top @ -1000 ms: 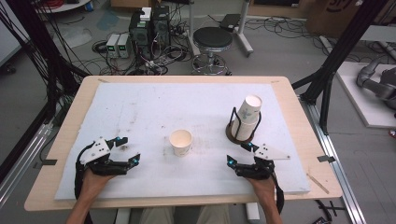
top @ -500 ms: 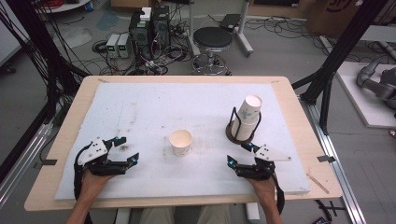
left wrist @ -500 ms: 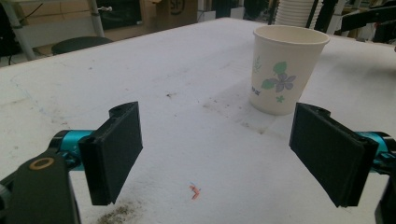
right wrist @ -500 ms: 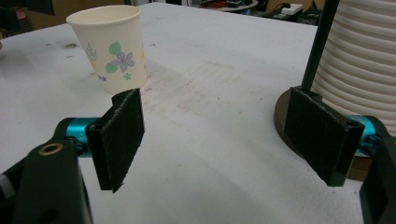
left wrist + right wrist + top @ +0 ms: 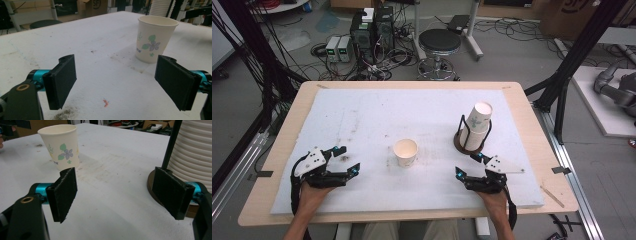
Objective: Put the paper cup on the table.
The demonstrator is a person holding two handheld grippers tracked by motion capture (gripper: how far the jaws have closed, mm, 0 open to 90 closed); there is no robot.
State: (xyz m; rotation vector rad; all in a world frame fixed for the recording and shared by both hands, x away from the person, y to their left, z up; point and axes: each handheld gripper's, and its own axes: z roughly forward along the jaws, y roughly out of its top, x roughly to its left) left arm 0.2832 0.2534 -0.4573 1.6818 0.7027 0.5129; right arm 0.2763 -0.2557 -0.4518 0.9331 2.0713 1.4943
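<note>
Paper cup [image 5: 405, 152] with a flower print stands upright and alone near the middle of the bench [image 5: 377, 115], between our two hands and a little ahead of them. We judge it light, thin-walled and easy to crush or tip, so we would take it by the side wall below the rim, with a gentle squeeze. To its right a stack of cups [image 5: 475, 126] leans in a wire holder [image 5: 472, 141] on a round dark base. Our left tongs [image 5: 344, 159] rest on the white padding with the jaws standing wide and nothing between them; our right tongs [image 5: 466, 164] lie just in front of the holder, likewise wide and empty.
</note>
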